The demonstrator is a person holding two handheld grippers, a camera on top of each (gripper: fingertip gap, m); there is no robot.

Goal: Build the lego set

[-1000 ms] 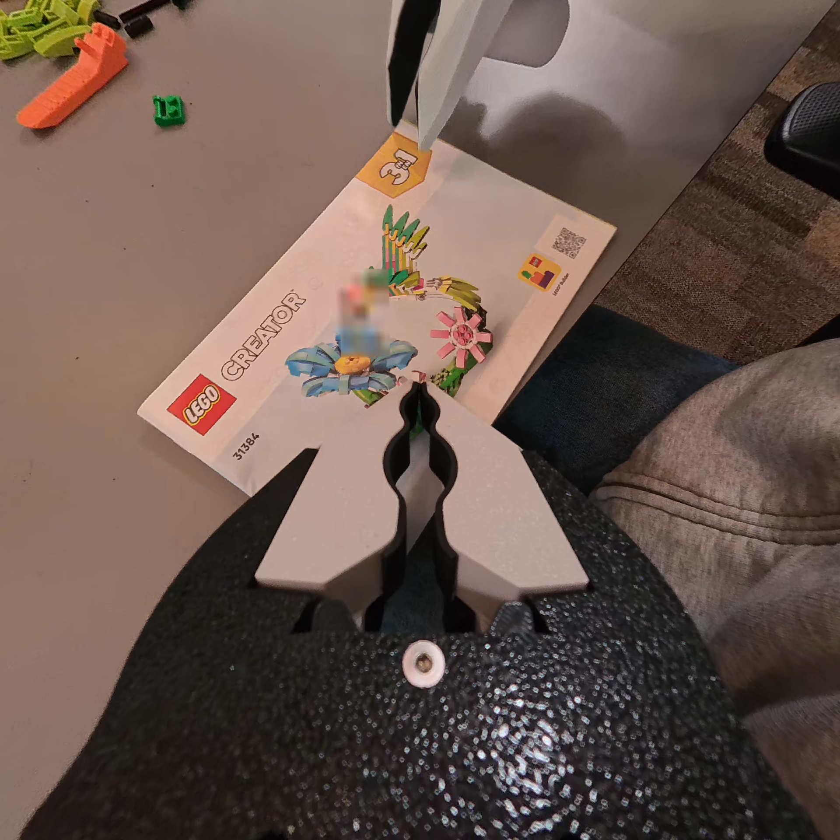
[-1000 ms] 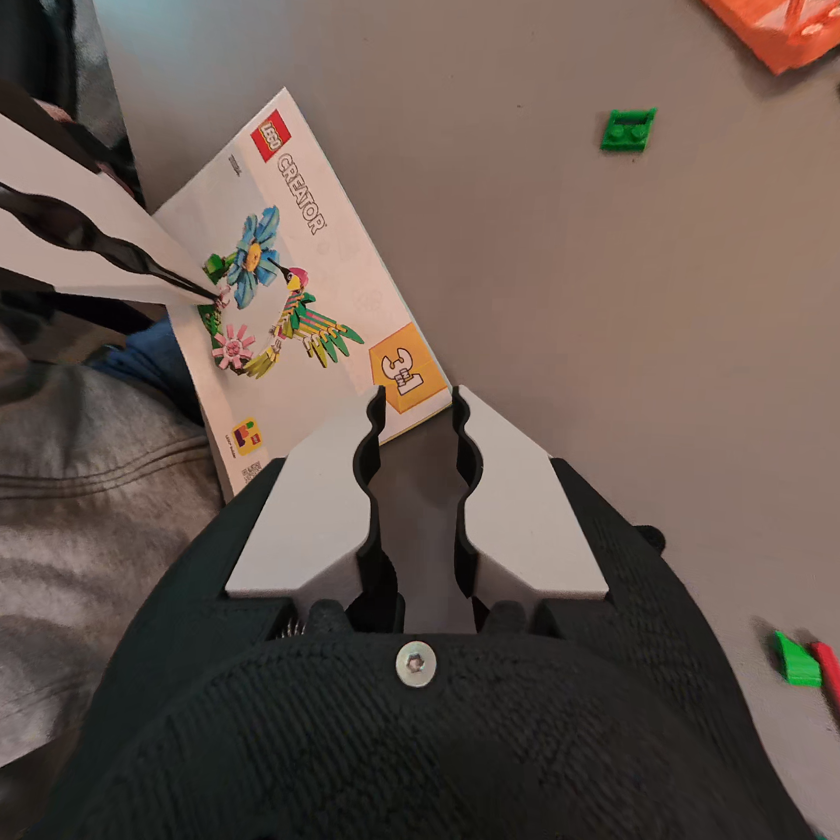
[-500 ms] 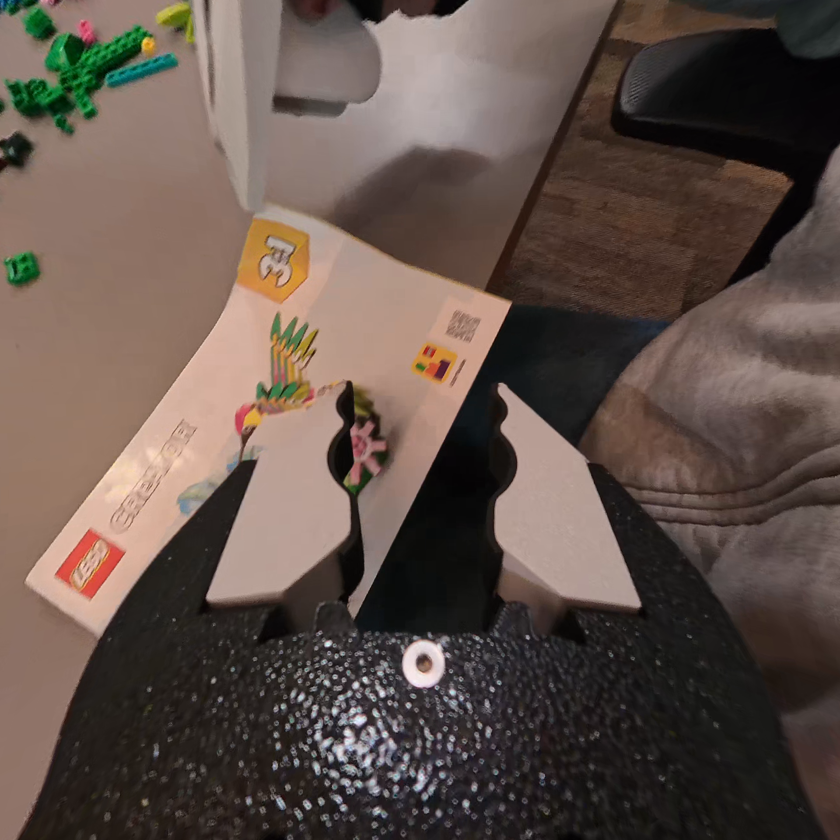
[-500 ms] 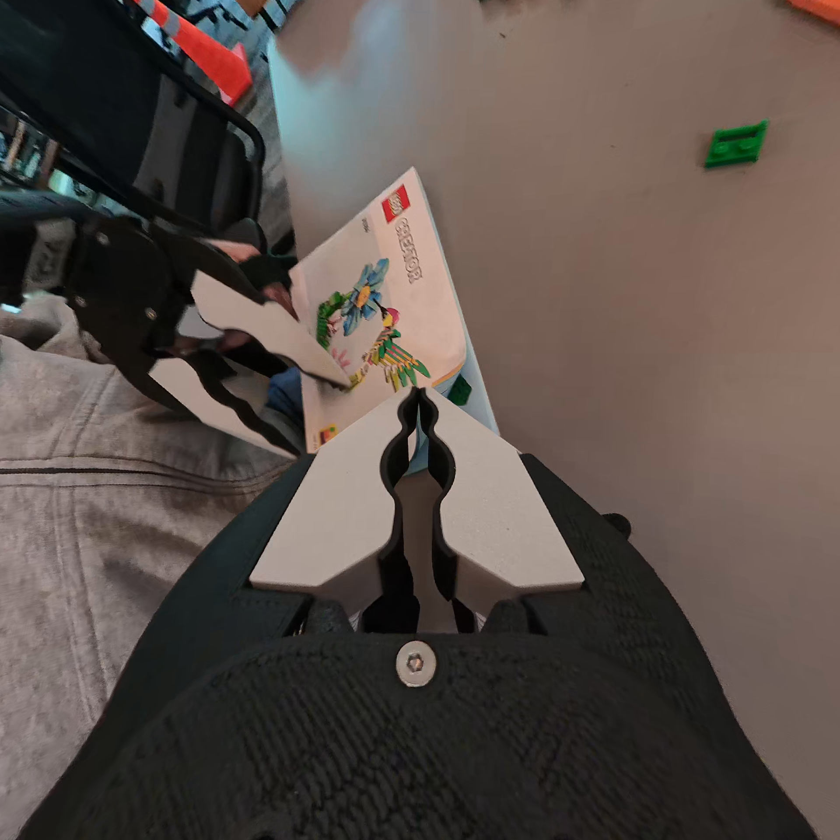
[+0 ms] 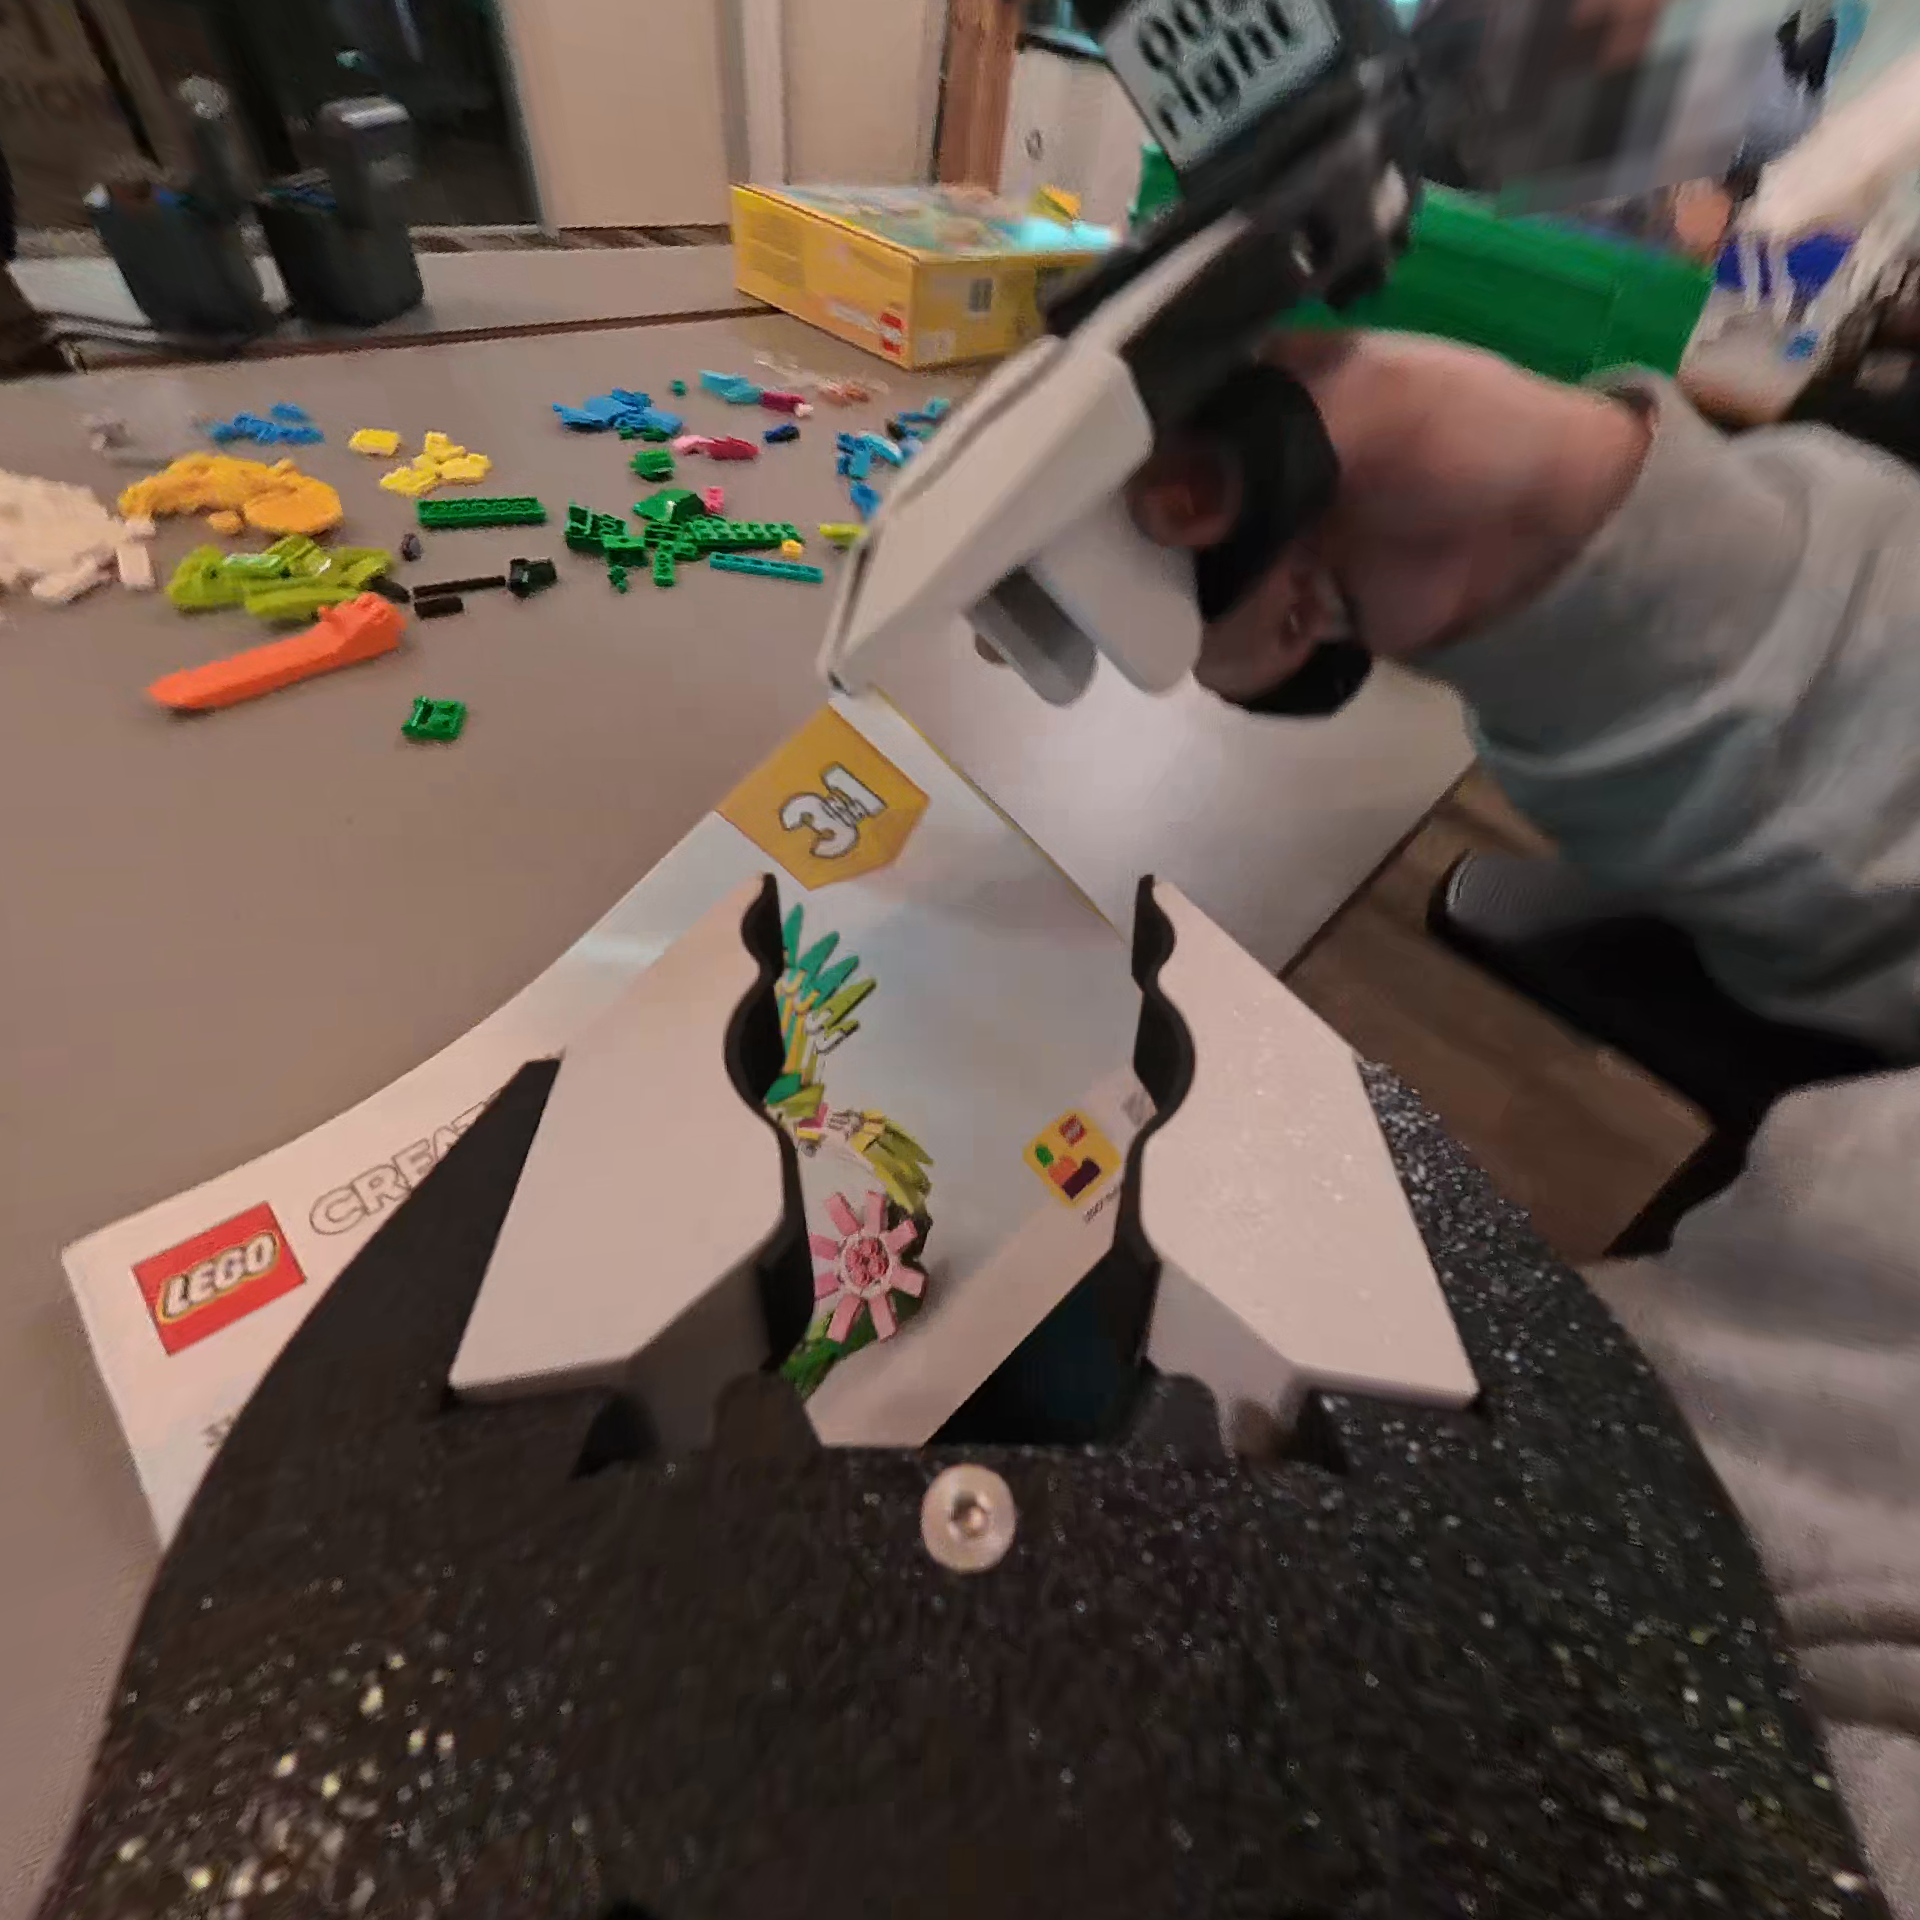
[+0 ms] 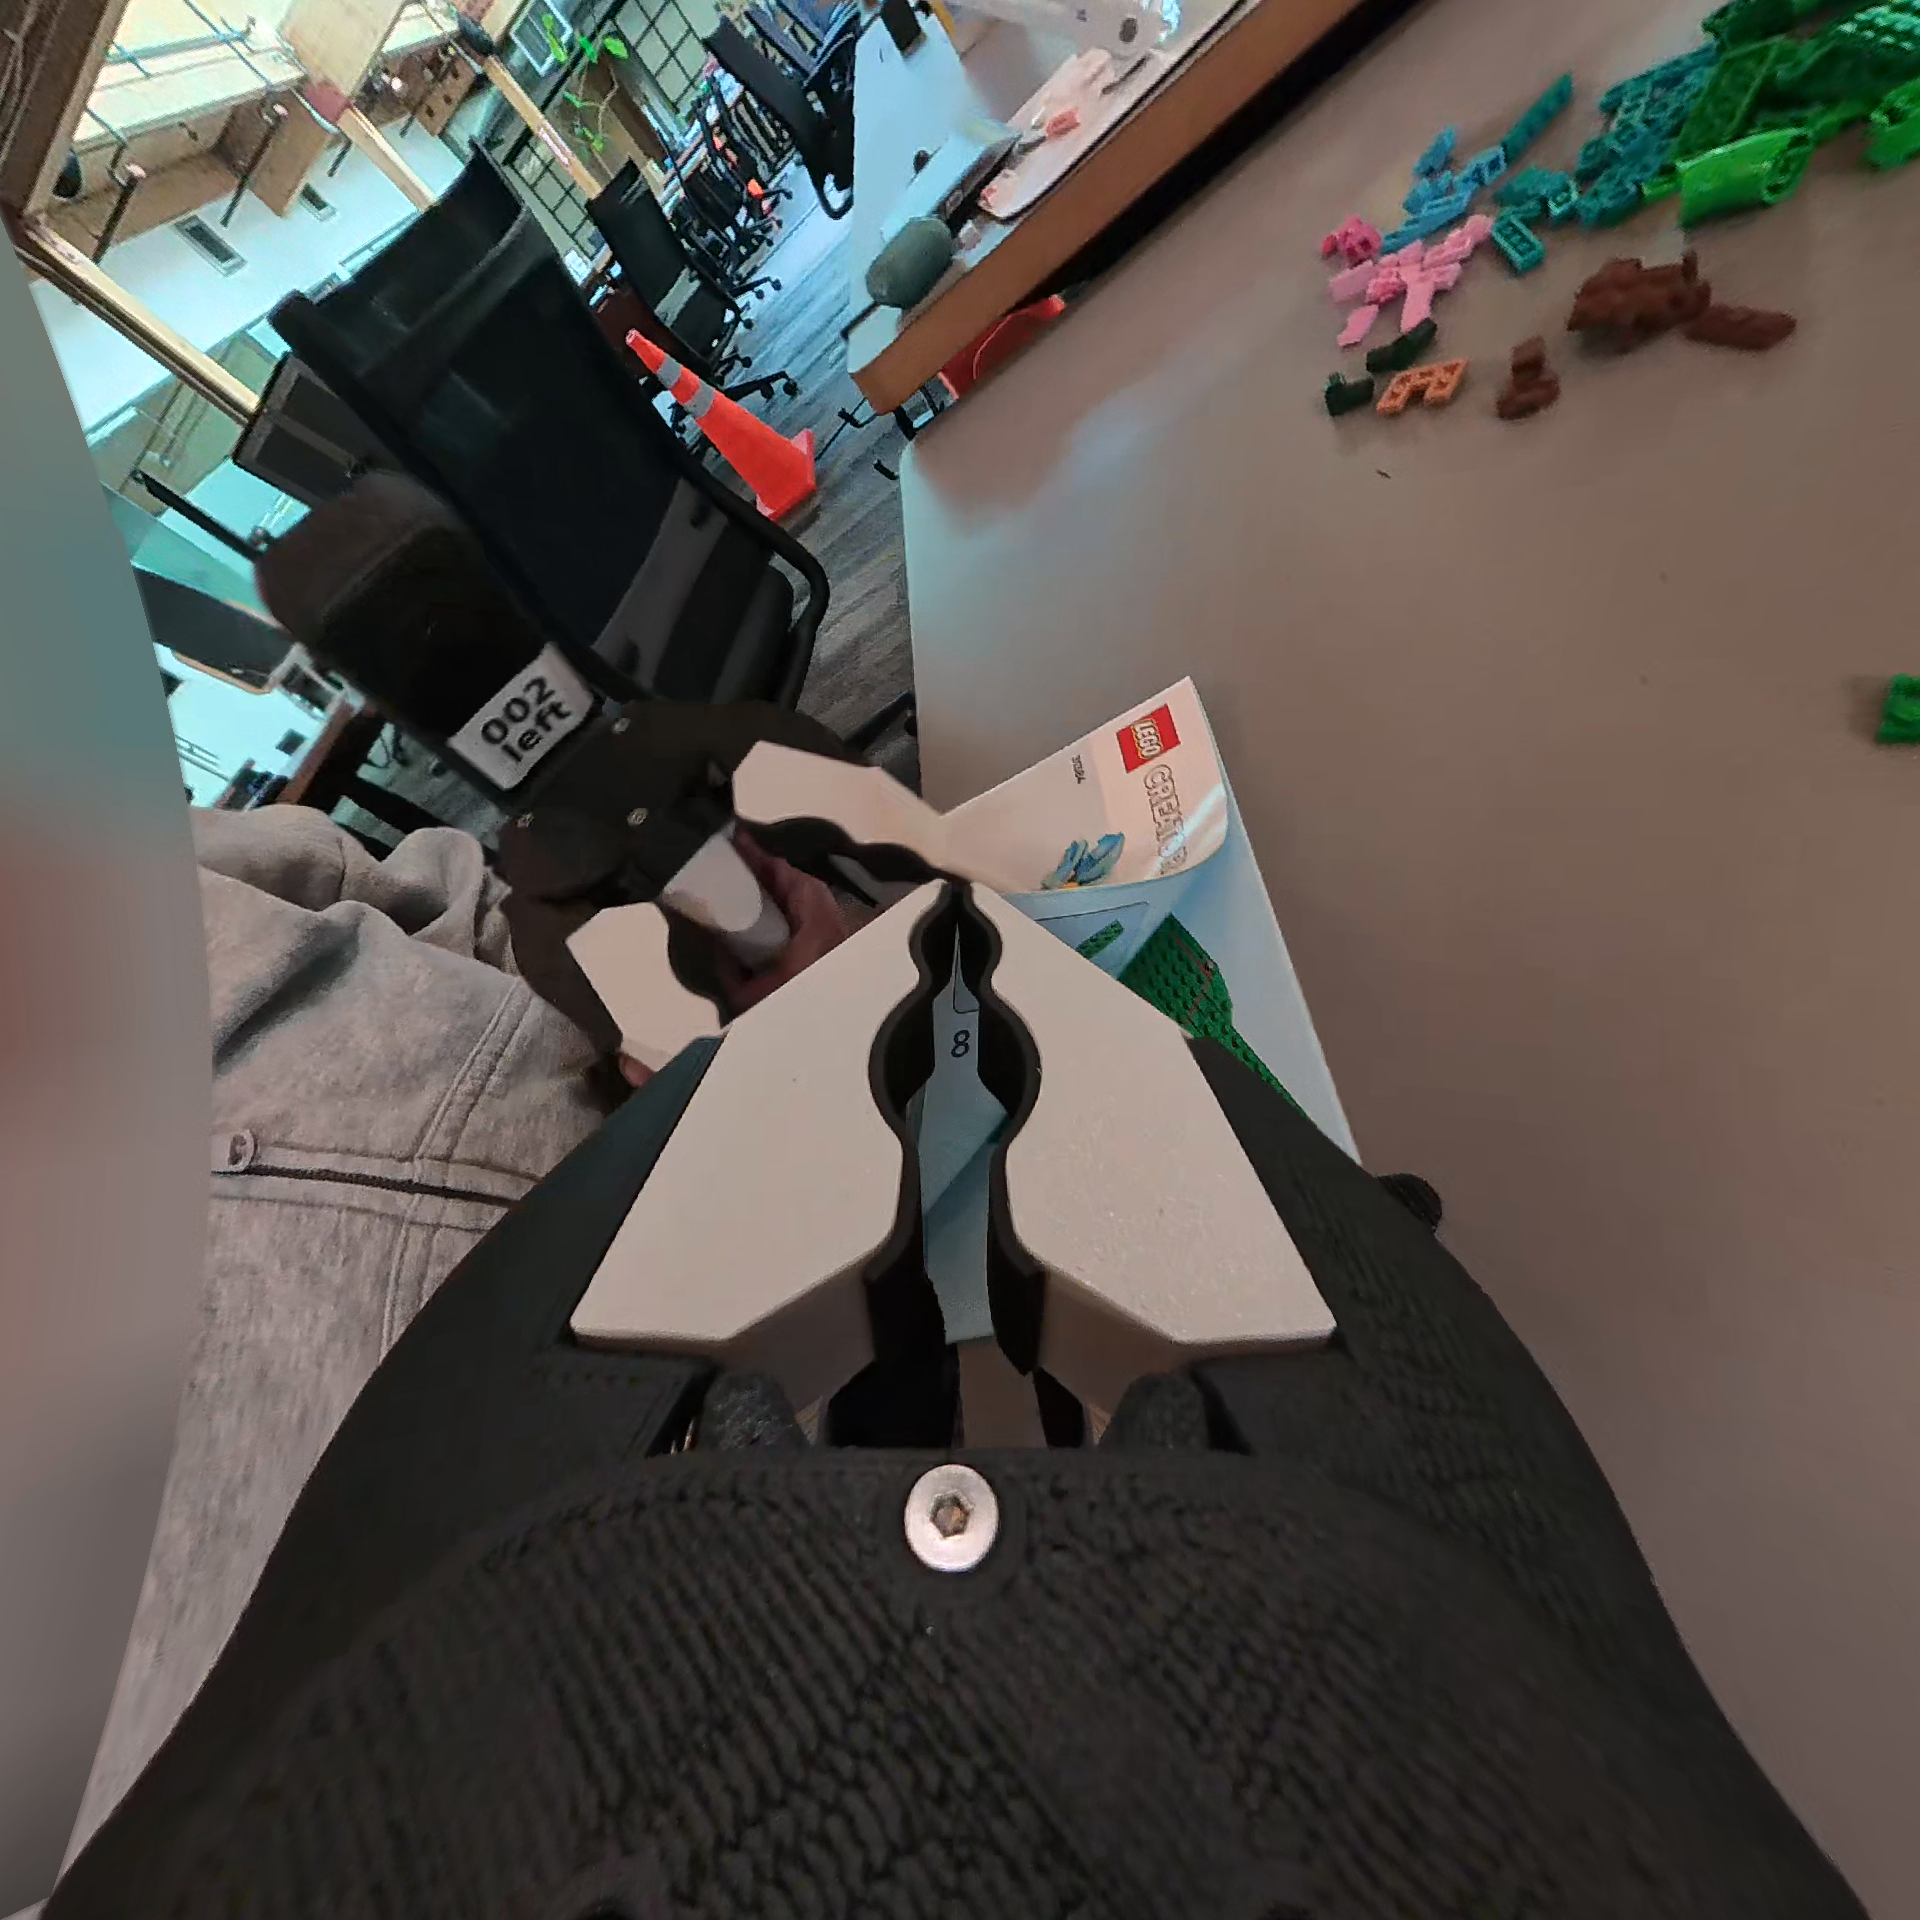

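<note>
The right gripper (image 6: 951,894) has its fingers closed on the far corner of the cover of an instruction booklet (image 5: 977,997), lifting that cover off the pages beneath so that it curves upward. In the left wrist view the same gripper (image 5: 847,681) comes down from the upper right and pinches the cover's corner just beside a yellow badge (image 5: 826,805).

The left gripper (image 5: 951,894) has its fingers spread wide; the raised cover lies between them without either pad pressing on it. In the right wrist view this gripper (image 6: 665,914) shows at the booklet's left edge, with one finger (image 6: 821,790) over the cover.

The booklet lies at the near edge of the grey desk (image 5: 312,883), its near corner hanging past the edge. Farther off on the desk lie sorted heaps of small bricks: green (image 5: 665,535), blue (image 5: 618,414), yellow (image 5: 234,497) and white (image 5: 52,540), with an orange brick separator (image 5: 281,655) and a single green plate (image 5: 434,719) nearer. A yellow box (image 5: 894,275) stands at the far side. A grey sweatshirt (image 6: 343,1091) fills the near left of the right wrist view.
</note>
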